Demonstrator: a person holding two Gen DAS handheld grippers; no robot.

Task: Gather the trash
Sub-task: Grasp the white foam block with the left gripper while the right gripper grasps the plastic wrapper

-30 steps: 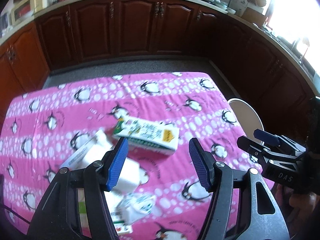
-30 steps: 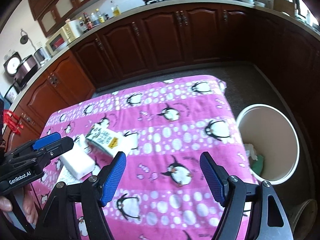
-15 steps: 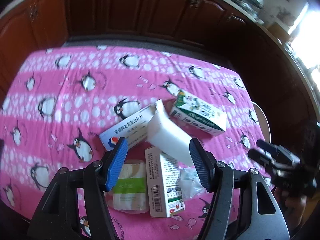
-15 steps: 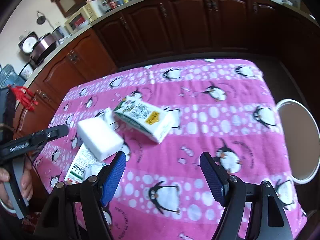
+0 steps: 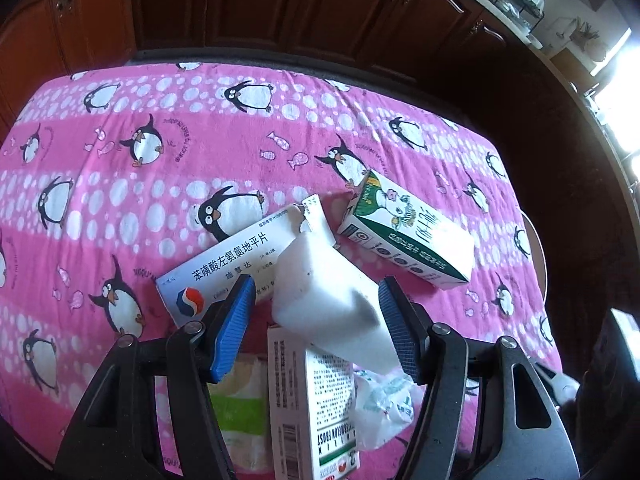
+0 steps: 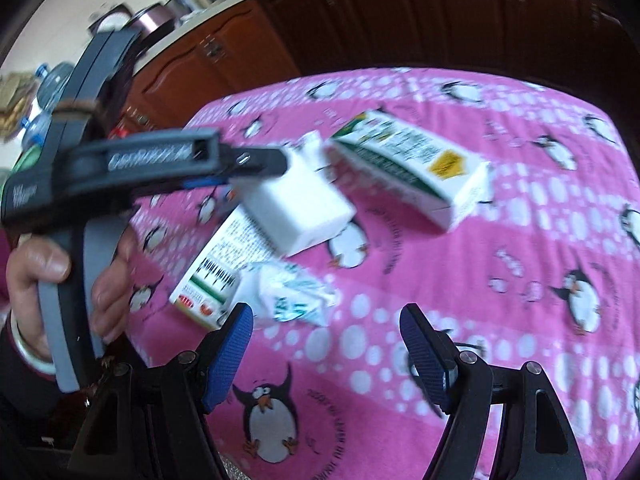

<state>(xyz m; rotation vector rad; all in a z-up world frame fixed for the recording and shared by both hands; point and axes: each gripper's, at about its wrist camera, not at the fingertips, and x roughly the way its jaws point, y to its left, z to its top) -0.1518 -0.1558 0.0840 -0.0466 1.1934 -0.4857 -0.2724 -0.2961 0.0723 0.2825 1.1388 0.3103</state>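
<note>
Straddling the white foam block [image 5: 332, 308] with the left gripper [image 5: 316, 330], jaws spread wide and blue pads [image 5: 234, 330] standing just off its two long sides, not yet pinching. Lying tilted, the block, propped on the heap near the counter's near edge: resting across the blue-and-white medicine box [image 5: 232, 264] and the tall printed box [image 5: 310, 408], with the crumpled wrapper [image 5: 380, 404] just beside and a green-and-white packet [image 5: 236, 404] partly hidden under the gripper. Sitting a little apart toward the right edge, the green milk carton [image 5: 404, 240].

Judging the block as very light, soft and squashy: likely yielding under the pads, so squeezing across the narrow sides near the middle and closing gently, to keep it from popping out or dragging the boxes along. Reckoning the cartons stiffer, empty-light, easiest taken across their short faces; the wrapper flimsy, needing a deep pinch.

Hovering over the near edge, the right gripper [image 6: 328, 356], jaws also spread, holding nothing. Covering the counter, a pink penguin-print cloth [image 5: 120, 168], soft and possibly snagging. Surrounding it, dark wooden kitchen cabinets [image 5: 248, 4]; bright window glare at the far right.
</note>
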